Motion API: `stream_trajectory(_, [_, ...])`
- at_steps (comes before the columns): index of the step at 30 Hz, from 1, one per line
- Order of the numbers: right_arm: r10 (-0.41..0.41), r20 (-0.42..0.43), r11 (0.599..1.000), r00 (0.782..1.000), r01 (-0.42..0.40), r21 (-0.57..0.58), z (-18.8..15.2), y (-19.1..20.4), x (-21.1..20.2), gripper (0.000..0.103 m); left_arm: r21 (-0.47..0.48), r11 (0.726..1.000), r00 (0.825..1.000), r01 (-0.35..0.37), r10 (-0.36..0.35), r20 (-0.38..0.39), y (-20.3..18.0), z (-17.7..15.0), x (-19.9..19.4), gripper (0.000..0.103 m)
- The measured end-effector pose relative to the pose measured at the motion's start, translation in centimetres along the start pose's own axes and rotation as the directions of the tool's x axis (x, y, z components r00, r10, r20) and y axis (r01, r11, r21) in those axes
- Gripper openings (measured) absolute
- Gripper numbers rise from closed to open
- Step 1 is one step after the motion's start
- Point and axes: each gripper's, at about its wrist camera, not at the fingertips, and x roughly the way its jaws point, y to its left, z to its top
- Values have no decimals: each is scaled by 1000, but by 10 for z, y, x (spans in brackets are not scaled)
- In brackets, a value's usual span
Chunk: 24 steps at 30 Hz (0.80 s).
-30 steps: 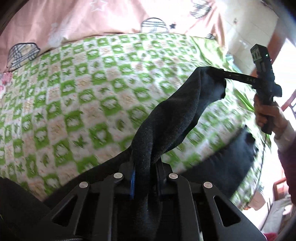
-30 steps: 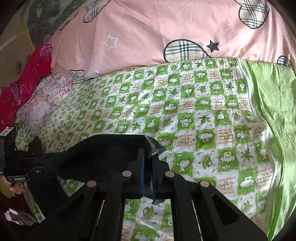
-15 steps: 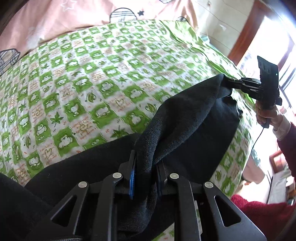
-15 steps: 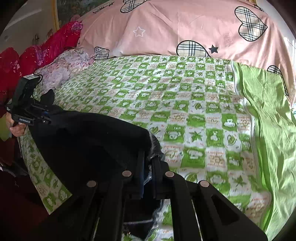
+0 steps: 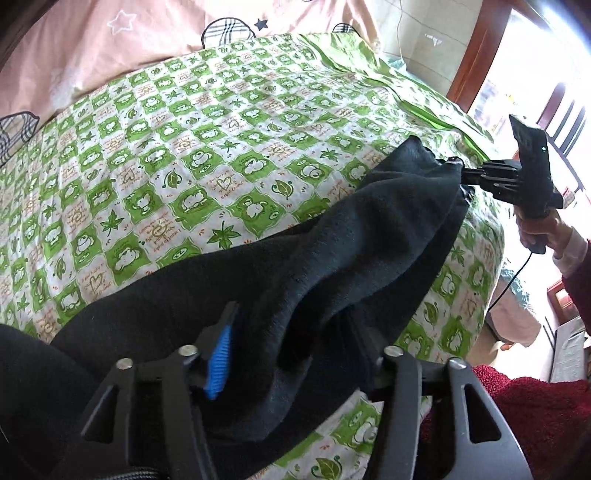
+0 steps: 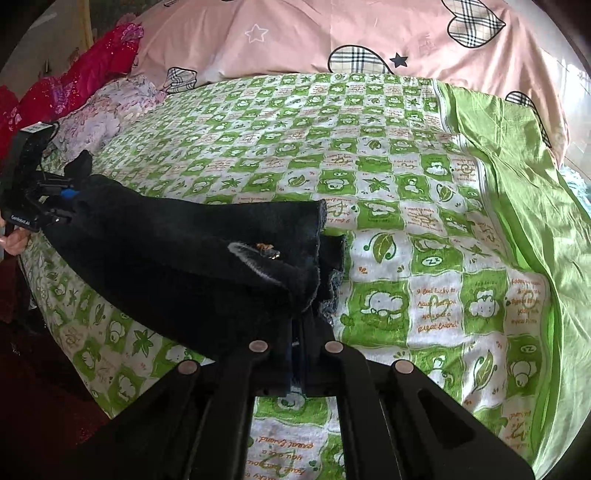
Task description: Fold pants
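Left gripper point(image 5: 291, 354): jaws now spread wide, blue pad exposed, black pants point(image 5: 332, 258) draped loosely between the fingers; half a second ago the same jaws were clamped on the cloth. Reads as a release on this side, so the left end of the fold looks set down. Right gripper point(image 6: 297, 350): jaws narrow, pinching several stacked layers of the pants' far end, as in the earlier frames. The pants lie as a dark band along the near edge of the green checked bedsheet point(image 6: 406, 184), lower than a second ago, when they hung stretched in the air. Edge check: the band runs close to the mattress edge, and part of it seems to overhang on the left. Open room: the sheet beyond the pants is bare up to the pink quilt point(image 6: 332, 33); a red and floral bedding pile point(image 6: 92, 74) sits at the far left corner. Judgement: next fold should go inward, away from the edge.
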Motion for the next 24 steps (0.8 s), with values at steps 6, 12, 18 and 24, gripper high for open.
stream_trajectory(6, [-38,71,996,997,31,86,-9,7,-34,61,-58,997,999,-43,44,24,4,-31,-22,67])
stream_trajectory(12, [54,162,992,985,-72,108,-1,41,-52,61,-217,974,996,-58,71,54,34,-63,-53,68])
stream_trajectory(18, [243,162,968,956,-250,24,20,110,-29,61,-403,910,989,-97,132,61,79,-81,-77,70])
stream_trajectory(24, [418,112,908,901,-416,-48,26,179,-1,61,-579,805,983,-127,179,34,121,-95,-85,70])
